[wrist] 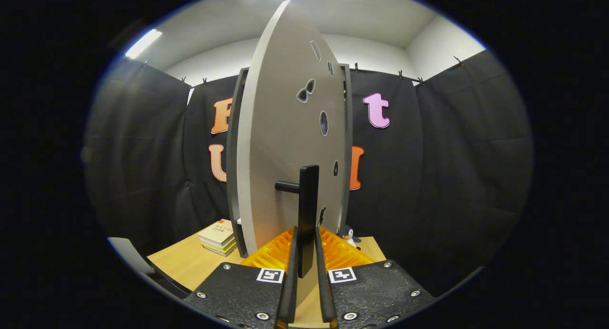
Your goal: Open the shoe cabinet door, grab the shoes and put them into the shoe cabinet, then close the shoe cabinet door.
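Observation:
The shoe cabinet's grey door (285, 143) stands swung out toward me, seen almost edge-on, with small cut-out holes in its face. Its dark frame (233, 167) shows behind the door on both sides. A black bar handle (308, 210) juts from the door on a short peg. My gripper (307, 267) is shut on that handle, both fingers pressing its lower end from either side. The cabinet's inside is hidden by the door.
The cabinet stands on a light wooden table (190, 264). A stack of books (219, 237) lies left of the cabinet's foot, and a small penguin toy (351, 236) sits to its right. Black cloth walls close in the booth all round.

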The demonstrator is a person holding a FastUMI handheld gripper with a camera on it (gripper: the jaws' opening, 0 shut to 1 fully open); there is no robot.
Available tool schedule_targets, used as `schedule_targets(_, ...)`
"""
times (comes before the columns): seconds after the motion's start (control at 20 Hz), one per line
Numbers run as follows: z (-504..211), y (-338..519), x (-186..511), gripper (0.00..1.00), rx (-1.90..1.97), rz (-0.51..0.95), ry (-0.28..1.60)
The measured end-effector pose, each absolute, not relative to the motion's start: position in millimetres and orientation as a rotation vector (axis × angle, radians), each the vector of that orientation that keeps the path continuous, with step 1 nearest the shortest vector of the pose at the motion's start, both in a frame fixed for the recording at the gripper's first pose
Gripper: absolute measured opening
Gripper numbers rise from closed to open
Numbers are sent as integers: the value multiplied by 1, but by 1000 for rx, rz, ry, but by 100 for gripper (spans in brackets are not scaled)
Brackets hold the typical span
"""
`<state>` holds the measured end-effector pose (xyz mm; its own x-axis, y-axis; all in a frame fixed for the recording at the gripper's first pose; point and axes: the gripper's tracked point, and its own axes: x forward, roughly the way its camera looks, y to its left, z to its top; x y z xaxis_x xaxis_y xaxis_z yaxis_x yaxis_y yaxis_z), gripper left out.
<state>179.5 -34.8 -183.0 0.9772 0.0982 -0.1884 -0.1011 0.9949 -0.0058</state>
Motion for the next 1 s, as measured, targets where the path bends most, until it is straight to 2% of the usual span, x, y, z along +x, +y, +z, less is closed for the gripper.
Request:
schedule_targets(0.35,-194,-51,171,19,68,16,246)
schedule_targets(0.55,-198,-69,164,13,72,-68,263)
schedule_targets(0.7,-200,-80,156,13,88,-155,285)
schedule_targets(1.0,-204,-67,136,13,130,-203,321)
